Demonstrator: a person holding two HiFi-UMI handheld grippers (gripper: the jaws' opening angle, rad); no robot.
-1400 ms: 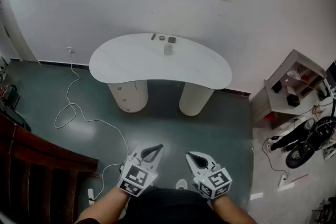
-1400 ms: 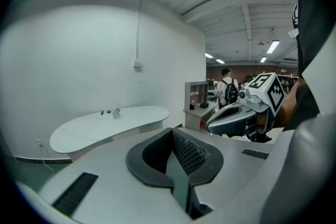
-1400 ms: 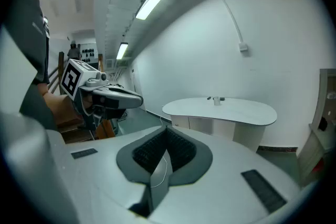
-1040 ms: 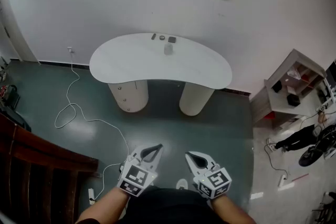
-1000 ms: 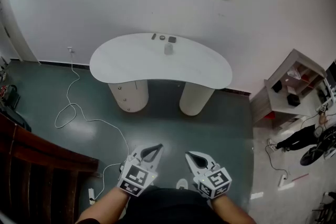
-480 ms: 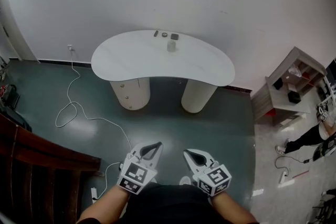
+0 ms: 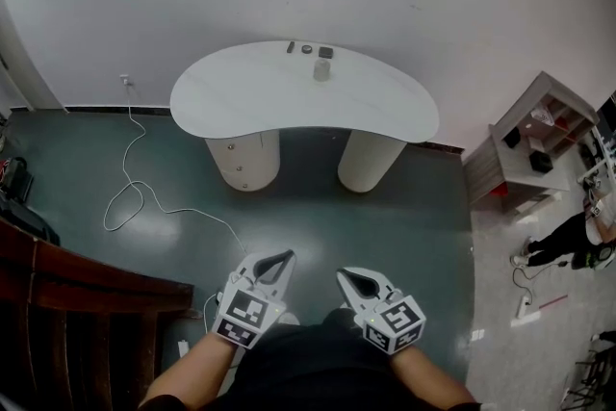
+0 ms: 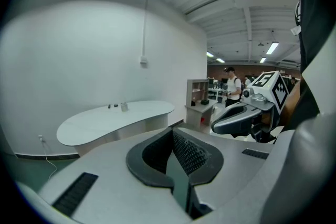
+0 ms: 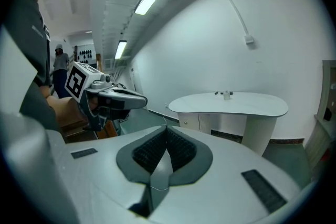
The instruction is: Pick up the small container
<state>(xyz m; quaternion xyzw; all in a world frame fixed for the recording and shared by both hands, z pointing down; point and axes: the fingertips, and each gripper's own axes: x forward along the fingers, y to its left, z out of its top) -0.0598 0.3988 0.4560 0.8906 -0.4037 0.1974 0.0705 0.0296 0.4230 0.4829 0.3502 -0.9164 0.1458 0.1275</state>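
The small container [image 7: 322, 69] is a pale cup standing near the far edge of a white kidney-shaped table [image 7: 241, 96]. It also shows tiny in the left gripper view as the small container [image 8: 124, 106] and in the right gripper view as the small container [image 9: 227, 94]. My left gripper [image 7: 280, 258] and right gripper [image 7: 345, 277] hang low over the floor, far short of the table. Both are shut with nothing between the jaws. In the left gripper view the left gripper [image 8: 176, 165] has its pads together; in the right gripper view the right gripper [image 9: 164, 157] does too.
Three small dark items [image 7: 306, 49] lie behind the container. A white cable [image 7: 135, 197] snakes over the green floor left of the table. A dark wooden chair [image 7: 58, 303] stands at lower left, a shelf unit [image 7: 539, 144] at right. A person [image 7: 568, 241] is by the right edge.
The view has shifted toward the table, which now sits slightly higher and larger. Both grippers stay low and shut, slightly lifted in view. The person at right has moved.
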